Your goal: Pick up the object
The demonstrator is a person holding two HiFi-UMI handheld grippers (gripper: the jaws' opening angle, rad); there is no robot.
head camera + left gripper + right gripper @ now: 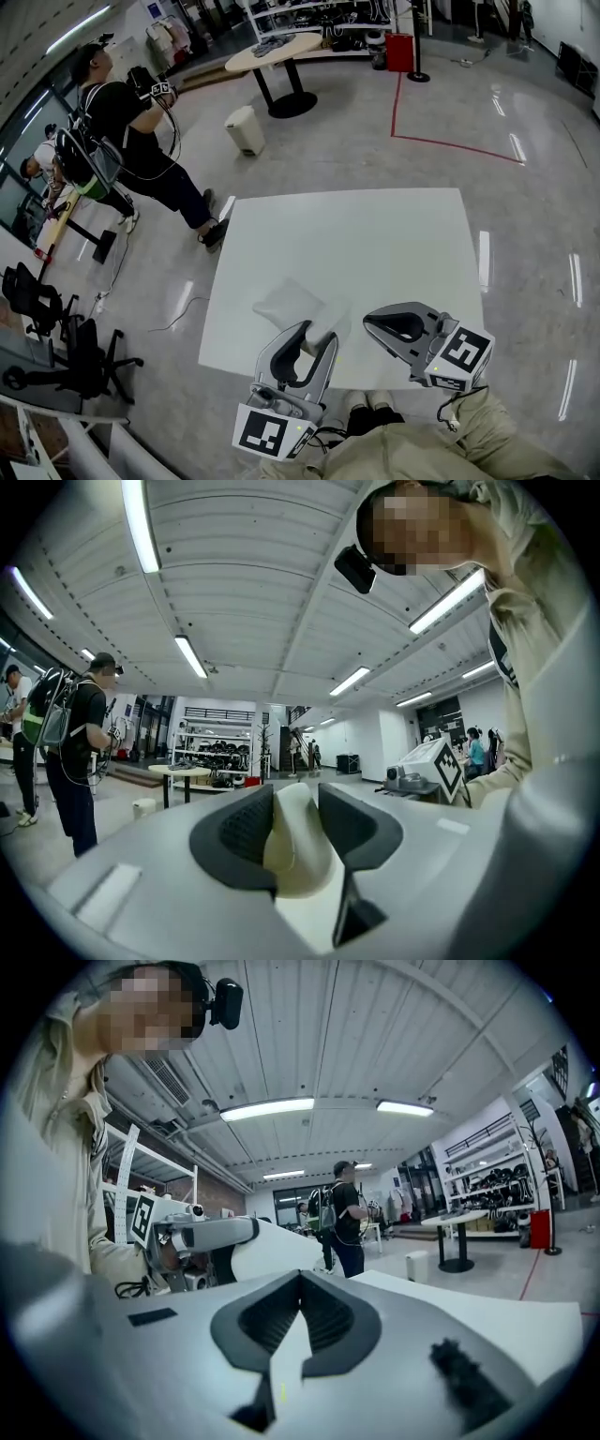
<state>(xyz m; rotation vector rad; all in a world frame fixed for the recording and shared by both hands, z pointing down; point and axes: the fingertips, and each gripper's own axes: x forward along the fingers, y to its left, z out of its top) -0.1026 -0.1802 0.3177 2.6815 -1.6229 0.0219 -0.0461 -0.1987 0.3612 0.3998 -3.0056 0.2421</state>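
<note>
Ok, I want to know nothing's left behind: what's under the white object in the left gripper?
Only bare white table shows around the white object, clamped by the left gripper. The patch right beneath it is covered, so unseen.

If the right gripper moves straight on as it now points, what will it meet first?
Probably the white object, clamped in the left gripper, just past the right gripper's tips; depth is unclear.

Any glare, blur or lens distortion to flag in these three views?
Head view: ceiling-light streaks glare on the floor; the white object barely contrasts with the table. Left gripper view: strong fisheye, dark corners, tube lights blown out, near jaws soft. Right gripper view: same fisheye, the right gripper soft up close.
</note>
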